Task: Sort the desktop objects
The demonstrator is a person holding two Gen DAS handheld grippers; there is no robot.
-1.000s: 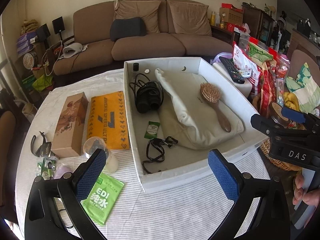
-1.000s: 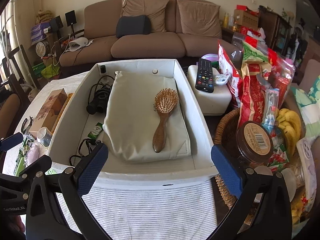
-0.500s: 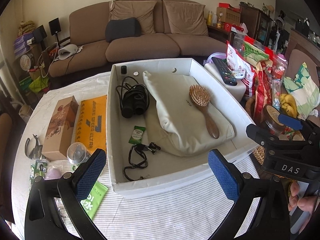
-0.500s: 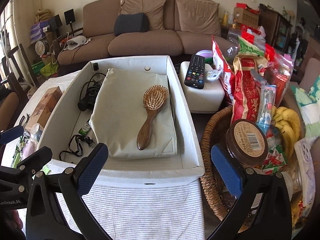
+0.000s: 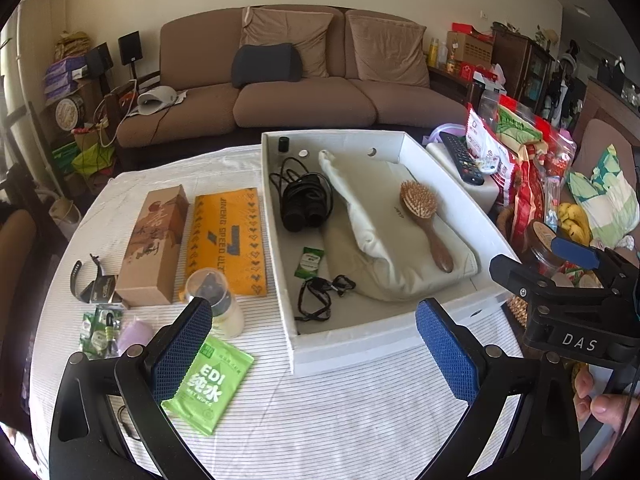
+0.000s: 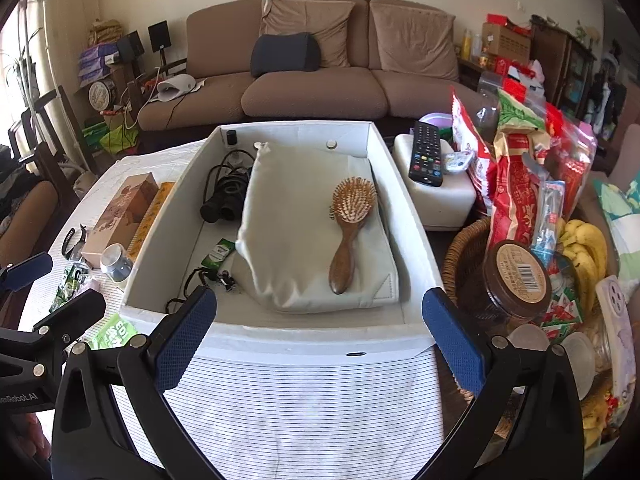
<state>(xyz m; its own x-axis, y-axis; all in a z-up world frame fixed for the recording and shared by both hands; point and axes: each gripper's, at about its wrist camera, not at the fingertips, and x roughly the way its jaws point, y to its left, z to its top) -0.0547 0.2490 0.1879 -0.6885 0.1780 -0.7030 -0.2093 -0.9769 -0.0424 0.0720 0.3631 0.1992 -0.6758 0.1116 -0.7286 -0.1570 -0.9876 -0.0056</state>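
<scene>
Behind the tabletop (image 5: pixel 320 420) stands a brown sofa (image 5: pixel 280 92) with two tan cushions and a dark lumbar pillow. A white cloth with thin stripes covers the tabletop, and a white box (image 5: pixel 352 344) sits on it, open at the top.

Inside the box lie a pale cloth bag (image 5: pixel 384 248), a wooden hairbrush (image 5: pixel 426 220) resting on that bag with bristles up, black binoculars (image 5: pixel 304 206) with a coiled strap, a small green sachet (image 5: pixel 309 262) and a black lanyard (image 5: pixel 320 298) near the front wall.

Left of the box, on the cloth, lie a brown carton (image 5: pixel 154 246), an orange packet (image 5: pixel 227 236) just beside it, a clear cup (image 5: pixel 214 298) tipped on its side, a green wet-wipes pack (image 5: pixel 208 384), a black wristband (image 5: pixel 86 280) and some small wrapped items (image 5: pixel 100 330) by the edge.

Right of the box are a white tissue holder carrying a remote control (image 6: pixel 426 152), snack bags (image 6: pixel 520 184), a wicker basket (image 6: pixel 460 256) with a brown-lidded jar (image 6: pixel 516 276), and bananas (image 6: pixel 582 248).

The left claw (image 5: pixel 314 354) hangs above the near cloth, its blue pads spread wide apart and holding nothing; one pad is over the wet-wipes pack, the other in front of the box. The right claw (image 6: pixel 320 344) also gapes wide and empty, low before the box's front wall. A hand (image 5: pixel 600 400) grips the right tool's handle.
</scene>
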